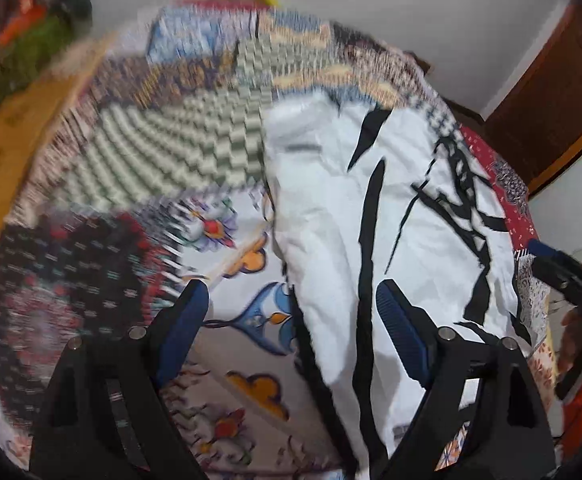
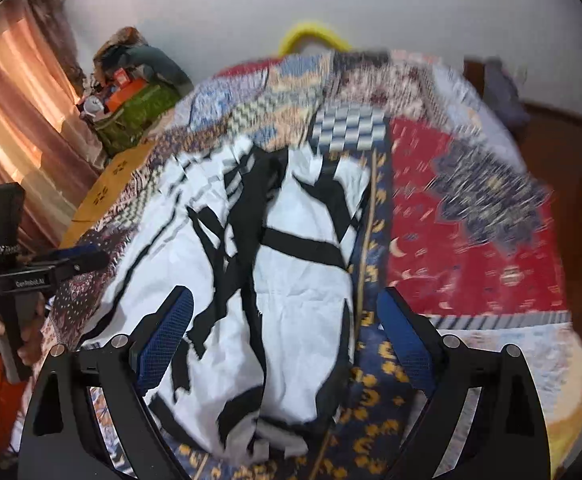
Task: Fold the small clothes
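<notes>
A white garment with black stripes [image 1: 391, 216] lies spread on a patchwork quilt [image 1: 163, 152]. It also shows in the right wrist view [image 2: 283, 288], crumpled at its near end. My left gripper [image 1: 293, 320] is open and empty, hovering above the garment's left edge. My right gripper [image 2: 285, 324] is open and empty, hovering above the garment's near right part. The right gripper shows at the right edge of the left wrist view [image 1: 563, 276]. The left gripper shows at the left edge of the right wrist view [image 2: 71, 260].
The quilt [image 2: 471, 216] covers a bed. A wooden bed rail [image 1: 15, 128] runs along the left. A green bag with clutter [image 2: 135, 112] and a curtain [image 2: 15, 128] stand at the far left. A yellow object [image 2: 315, 36] sits behind the bed. A brown door [image 1: 559, 92] is at the right.
</notes>
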Available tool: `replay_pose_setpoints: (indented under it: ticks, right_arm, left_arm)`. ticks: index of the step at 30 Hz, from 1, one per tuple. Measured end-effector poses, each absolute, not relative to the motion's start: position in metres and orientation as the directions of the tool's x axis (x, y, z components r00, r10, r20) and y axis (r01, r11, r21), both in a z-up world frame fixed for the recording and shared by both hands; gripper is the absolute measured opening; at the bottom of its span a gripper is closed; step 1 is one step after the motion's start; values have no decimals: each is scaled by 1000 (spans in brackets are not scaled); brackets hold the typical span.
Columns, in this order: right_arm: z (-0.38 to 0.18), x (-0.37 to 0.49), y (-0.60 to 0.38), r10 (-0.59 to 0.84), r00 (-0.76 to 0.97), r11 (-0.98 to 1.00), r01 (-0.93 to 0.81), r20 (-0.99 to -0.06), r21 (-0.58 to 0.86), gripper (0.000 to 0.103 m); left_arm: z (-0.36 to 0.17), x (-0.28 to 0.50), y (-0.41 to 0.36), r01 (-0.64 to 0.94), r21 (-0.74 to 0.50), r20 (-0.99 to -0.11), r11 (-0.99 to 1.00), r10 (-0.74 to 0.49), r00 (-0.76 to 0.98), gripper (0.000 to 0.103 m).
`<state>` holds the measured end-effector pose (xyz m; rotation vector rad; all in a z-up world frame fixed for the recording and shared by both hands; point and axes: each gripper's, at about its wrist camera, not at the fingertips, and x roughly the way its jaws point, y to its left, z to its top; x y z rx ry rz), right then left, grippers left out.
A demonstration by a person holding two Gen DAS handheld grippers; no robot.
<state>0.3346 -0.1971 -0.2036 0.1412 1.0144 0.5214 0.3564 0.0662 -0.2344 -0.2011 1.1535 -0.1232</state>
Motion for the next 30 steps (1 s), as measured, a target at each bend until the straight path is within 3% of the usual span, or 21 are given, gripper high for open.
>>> replay_pose_setpoints:
  ticks: [6, 10, 13, 15, 17, 18, 21, 30]
  right_arm:
    - [-234, 353, -180, 527, 329, 837, -357, -783, 414, 92]
    - [-238, 355, -165, 542, 326, 821, -401, -775, 406, 91]
    - [-237, 356, -158, 532, 336, 823, -421, -777, 382, 73]
    - [-236, 357, -158, 541, 322, 815, -431, -777, 388, 41]
    - [-239, 358, -159, 579, 273, 788, -428, -768, 442, 25]
    - [-240, 357, -159, 586, 267, 786, -417, -765, 456, 21]
    - [-236, 352, -158, 592, 268, 781, -422, -760, 460, 13]
    - [-171, 324, -132, 623, 353, 752, -517, -698, 409, 11]
  left_arm:
    - [-261, 378, 58, 4, -304, -893, 953, -286, 348, 78]
    - [-261, 386, 46, 49, -334, -875, 941, -329, 354, 62]
    - [-260, 392, 37, 70, -334, -871, 940, -337, 359, 43]
    - [-258, 393, 34, 89, -326, -867, 941, -336, 368, 34]
    - [-254, 392, 33, 97, -306, -866, 947, -319, 385, 19]
    - [-252, 390, 32, 98, -299, -864, 949, -313, 394, 16]
    - [-241, 380, 37, 105, -311, -849, 945, -325, 416, 11]
    - [-162, 337, 50, 155, -157, -771, 975, -219, 599, 10]
